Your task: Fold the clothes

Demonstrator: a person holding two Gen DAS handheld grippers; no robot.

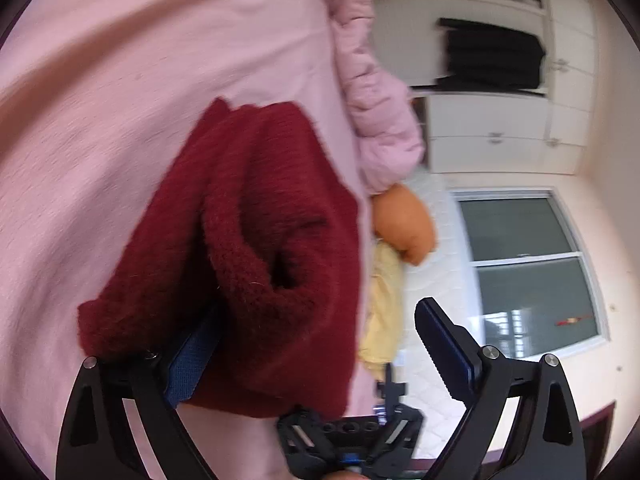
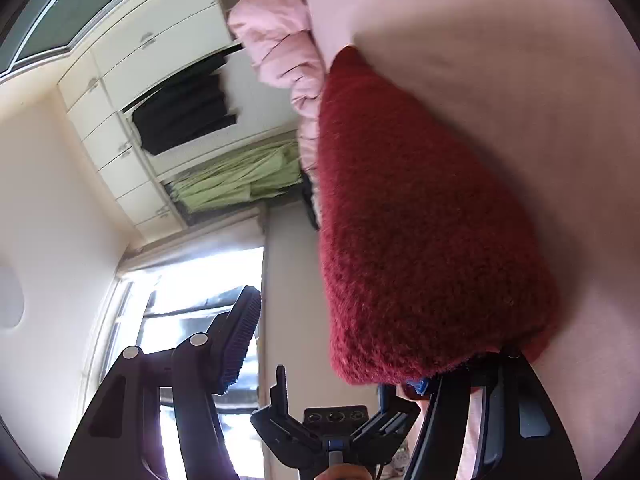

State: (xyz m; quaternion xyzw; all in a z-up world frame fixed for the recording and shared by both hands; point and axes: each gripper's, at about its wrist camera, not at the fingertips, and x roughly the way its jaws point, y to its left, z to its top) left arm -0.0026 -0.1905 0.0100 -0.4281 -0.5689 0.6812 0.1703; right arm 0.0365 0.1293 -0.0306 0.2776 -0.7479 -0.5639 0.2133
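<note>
A dark red knitted garment (image 1: pixel 256 240) lies on a pink sheet (image 1: pixel 140 100). In the left wrist view my left gripper (image 1: pixel 316 336) is open: the red knit is draped over its left finger (image 1: pixel 188 360), and the right finger (image 1: pixel 444 344) stands free in the air. In the right wrist view the same red garment (image 2: pixel 420 240) covers the right finger of my right gripper (image 2: pixel 360 344), which is open, with its left finger (image 2: pixel 236 340) bare and apart from the cloth.
A pink quilted jacket (image 1: pixel 380 100) and an orange item (image 1: pixel 404 228) with a pale yellow cloth (image 1: pixel 384 304) lie beyond the red knit. White cupboards hold black clothes (image 1: pixel 492 56) and green fabric (image 2: pixel 240 180). A window (image 1: pixel 532 272) is in the background.
</note>
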